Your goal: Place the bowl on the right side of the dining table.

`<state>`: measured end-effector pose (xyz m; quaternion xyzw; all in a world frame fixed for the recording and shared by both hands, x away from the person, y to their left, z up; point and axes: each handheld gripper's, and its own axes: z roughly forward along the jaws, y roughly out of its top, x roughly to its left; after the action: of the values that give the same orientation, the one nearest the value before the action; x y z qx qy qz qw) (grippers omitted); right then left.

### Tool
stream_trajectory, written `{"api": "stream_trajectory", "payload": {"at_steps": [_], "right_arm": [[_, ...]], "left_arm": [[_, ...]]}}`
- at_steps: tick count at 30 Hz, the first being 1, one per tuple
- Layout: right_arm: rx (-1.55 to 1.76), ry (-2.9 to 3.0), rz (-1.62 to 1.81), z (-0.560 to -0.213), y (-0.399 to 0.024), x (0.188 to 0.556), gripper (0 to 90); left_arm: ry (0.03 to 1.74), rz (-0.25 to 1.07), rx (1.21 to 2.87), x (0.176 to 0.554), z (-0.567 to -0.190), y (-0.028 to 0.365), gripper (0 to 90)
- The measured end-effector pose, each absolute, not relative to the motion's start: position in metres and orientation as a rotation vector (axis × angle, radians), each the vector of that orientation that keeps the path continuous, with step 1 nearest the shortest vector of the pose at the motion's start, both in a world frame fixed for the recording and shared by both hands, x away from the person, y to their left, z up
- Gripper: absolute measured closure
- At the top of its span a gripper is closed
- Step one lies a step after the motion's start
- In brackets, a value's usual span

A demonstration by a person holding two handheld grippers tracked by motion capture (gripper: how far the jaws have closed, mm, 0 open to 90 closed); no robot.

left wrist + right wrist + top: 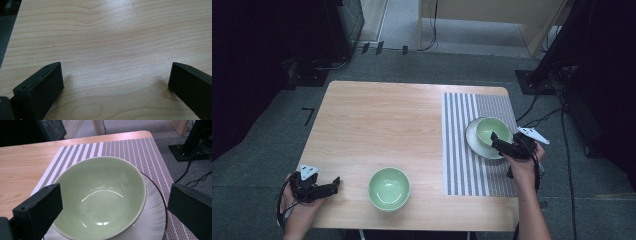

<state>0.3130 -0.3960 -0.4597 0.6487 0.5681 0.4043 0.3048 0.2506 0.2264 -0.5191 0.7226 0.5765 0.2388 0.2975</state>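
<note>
A green bowl (492,130) sits on a white plate (473,142) on the striped mat (459,150) at the right; another bowl (389,188) stands near the front edge. Both are empty. The right gripper (113,202) gapes around the plated bowl, holding nothing; the left gripper (115,80) gapes over bare table (377,120).
</note>
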Motion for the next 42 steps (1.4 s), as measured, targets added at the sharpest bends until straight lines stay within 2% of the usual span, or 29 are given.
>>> {"api": "stream_trajectory", "payload": {"at_steps": [19, 42], "right_arm": [[1.674, 1.520, 1.043, -0.457, -0.402, 0.283, 0.0], [1.677, 1.537, 1.038, -0.471, -0.410, 0.254, 0.0]], "left_arm": [[1.532, 0.635, 1.920, 0.251, -0.519, 0.226, 0.0], [1.532, 0.634, 1.920, 0.251, -0.519, 0.226, 0.0]]}}
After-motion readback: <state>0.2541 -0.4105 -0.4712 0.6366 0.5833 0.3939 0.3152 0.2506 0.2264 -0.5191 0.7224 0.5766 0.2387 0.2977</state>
